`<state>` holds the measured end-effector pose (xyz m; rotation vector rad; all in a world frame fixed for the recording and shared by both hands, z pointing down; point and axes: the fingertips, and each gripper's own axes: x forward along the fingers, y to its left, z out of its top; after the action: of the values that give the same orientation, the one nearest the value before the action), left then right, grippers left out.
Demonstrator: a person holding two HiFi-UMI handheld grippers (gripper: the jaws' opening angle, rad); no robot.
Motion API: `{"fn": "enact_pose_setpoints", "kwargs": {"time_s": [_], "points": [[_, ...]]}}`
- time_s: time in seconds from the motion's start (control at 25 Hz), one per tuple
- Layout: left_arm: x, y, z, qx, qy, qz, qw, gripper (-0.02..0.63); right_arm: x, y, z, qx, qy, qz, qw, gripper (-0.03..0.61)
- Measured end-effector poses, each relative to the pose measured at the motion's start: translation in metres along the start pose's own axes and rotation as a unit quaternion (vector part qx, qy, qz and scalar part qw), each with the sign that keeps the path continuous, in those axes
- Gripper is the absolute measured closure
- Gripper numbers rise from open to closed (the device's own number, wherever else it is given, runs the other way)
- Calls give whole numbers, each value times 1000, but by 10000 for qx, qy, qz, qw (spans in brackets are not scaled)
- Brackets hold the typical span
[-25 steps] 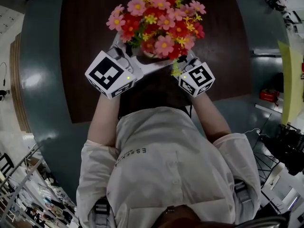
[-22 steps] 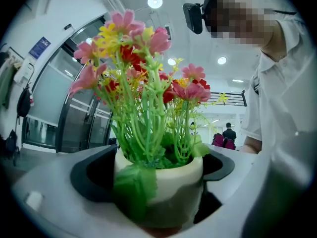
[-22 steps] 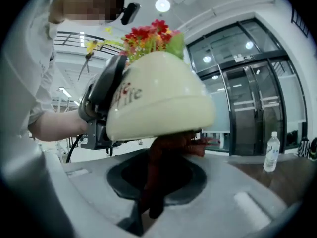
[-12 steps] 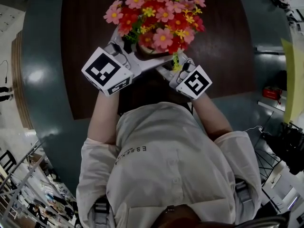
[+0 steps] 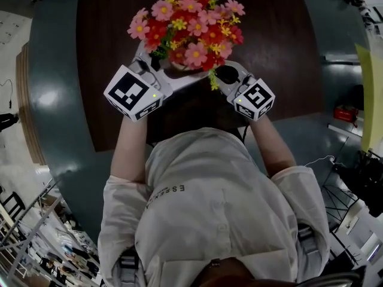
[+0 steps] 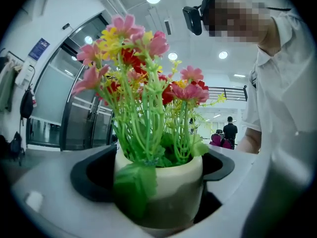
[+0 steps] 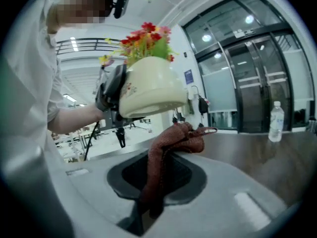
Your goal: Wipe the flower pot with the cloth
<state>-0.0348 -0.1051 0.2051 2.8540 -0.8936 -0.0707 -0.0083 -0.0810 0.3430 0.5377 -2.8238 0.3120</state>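
A cream flower pot (image 6: 166,182) full of pink, red and yellow artificial flowers (image 5: 187,24) sits clamped between the jaws of my left gripper (image 5: 170,70), lifted off the dark wooden table (image 5: 281,40). From the right gripper view the pot (image 7: 148,90) hangs high at the left, tilted. My right gripper (image 5: 230,76) is shut on a reddish-brown cloth (image 7: 166,155), which bunches up at the jaw tips just below and right of the pot's base, close to it but apart. In the head view the blooms hide the pot and the cloth.
A clear water bottle (image 7: 275,120) stands on the far side of the table. The person's torso and forearms fill the near side in the head view. Glass doors and an open hall lie behind.
My right gripper has shifted right and a little lower, out from under the blooms. The pot and the left gripper have barely moved.
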Motion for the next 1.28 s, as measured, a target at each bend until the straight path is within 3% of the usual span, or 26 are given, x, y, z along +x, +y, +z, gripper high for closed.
{"fn": "enact_pose_setpoints", "kwargs": {"time_s": [0.12, 0.24, 0.4, 0.56, 0.76, 0.88, 1.12, 1.28], "points": [[-4, -1, -24, 10, 186, -12, 9998, 83, -25, -35, -18, 318, 346, -819, 9955, 528], [-9, -6, -51, -59, 404, -33, 9992, 83, -45, -48, -2, 442, 94, -1173, 9921, 528], [-13, -15, -94, -247, 652, -99, 9975, 83, -44, -37, 17, 457, -151, -946, 9944, 528], [-11, -27, -132, -431, 795, -162, 9958, 83, -37, -21, -4, 244, 171, -673, 9973, 528], [3, -24, -172, -53, 980, -73, 9951, 83, -32, -28, -36, 511, 394, -504, 9966, 529], [6, -19, -190, 10, 1027, -11, 9947, 84, -26, -35, -52, 713, 483, -528, 9949, 529], [7, -12, -229, 220, 1502, -101, 9884, 83, -12, -41, -78, 968, 677, -534, 9916, 529], [13, -9, -243, 253, 1478, -125, 9886, 83, -9, -48, -89, 1004, 778, -445, 9909, 529]]}}
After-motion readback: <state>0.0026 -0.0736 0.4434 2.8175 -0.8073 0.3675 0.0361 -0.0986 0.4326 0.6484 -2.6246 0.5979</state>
